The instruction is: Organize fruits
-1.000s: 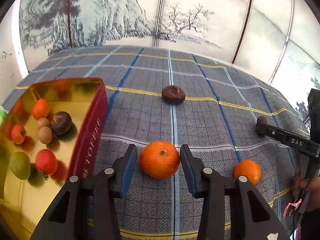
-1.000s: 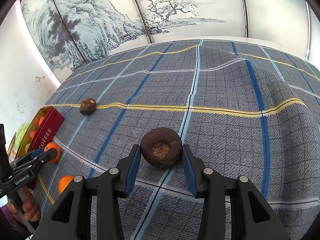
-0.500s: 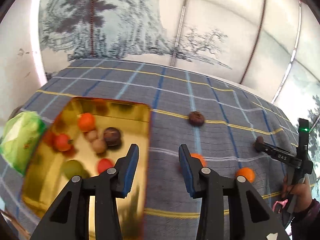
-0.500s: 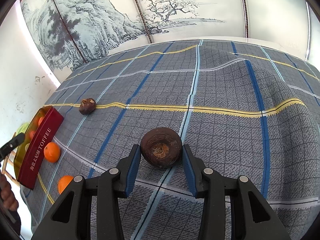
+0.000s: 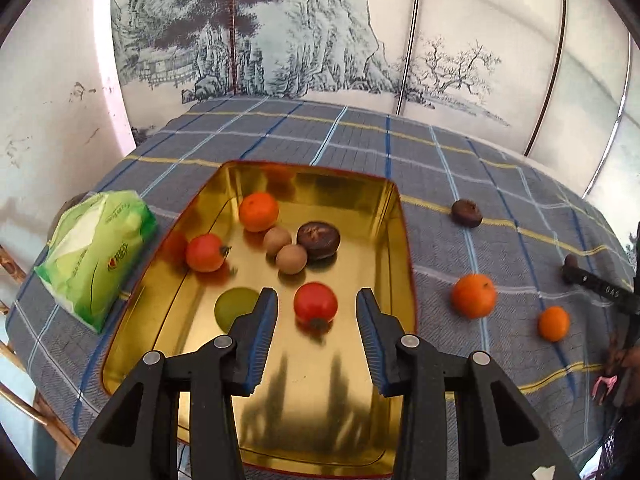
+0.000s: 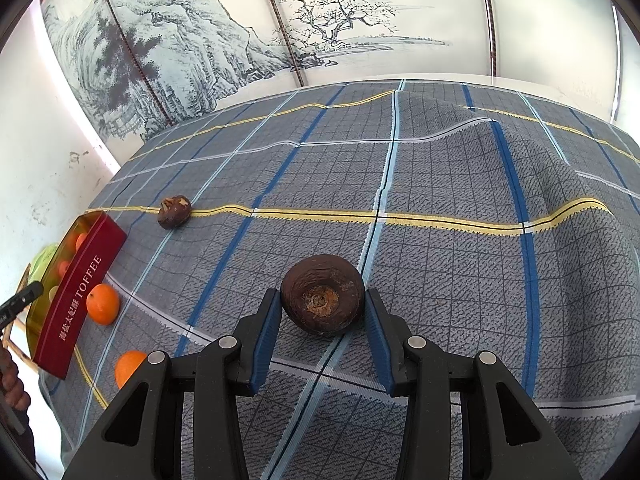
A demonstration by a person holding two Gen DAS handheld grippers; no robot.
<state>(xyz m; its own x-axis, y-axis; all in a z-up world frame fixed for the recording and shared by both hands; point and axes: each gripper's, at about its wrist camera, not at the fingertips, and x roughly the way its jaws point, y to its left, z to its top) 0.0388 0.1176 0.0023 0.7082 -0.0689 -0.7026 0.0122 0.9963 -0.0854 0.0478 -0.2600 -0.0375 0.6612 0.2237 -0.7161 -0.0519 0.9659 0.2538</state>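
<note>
My left gripper (image 5: 316, 328) is open and empty above the gold tin (image 5: 352, 184), which holds several fruits: a red tomato (image 5: 315, 305), a second tomato (image 5: 205, 253), an orange (image 5: 258, 212), a dark brown fruit (image 5: 318, 240) and a green fruit (image 5: 234, 308). On the cloth right of the tin lie a large orange (image 5: 473, 295), a small orange (image 5: 553, 323) and a brown fruit (image 5: 466, 213). My right gripper (image 6: 320, 320) is open, its jaws on either side of a dark brown fruit (image 6: 322, 294) on the cloth.
A green tissue pack (image 5: 96, 256) lies left of the tin. In the right wrist view the tin's red side (image 6: 76, 296) reads TOFFEE, with two oranges (image 6: 103, 304) beside it and another brown fruit (image 6: 174, 211) farther back. The checked cloth (image 6: 480, 280) is wrinkled.
My left gripper has left the large orange on the cloth, risen and swung left over the tin. My right gripper has stayed still around the brown fruit.
</note>
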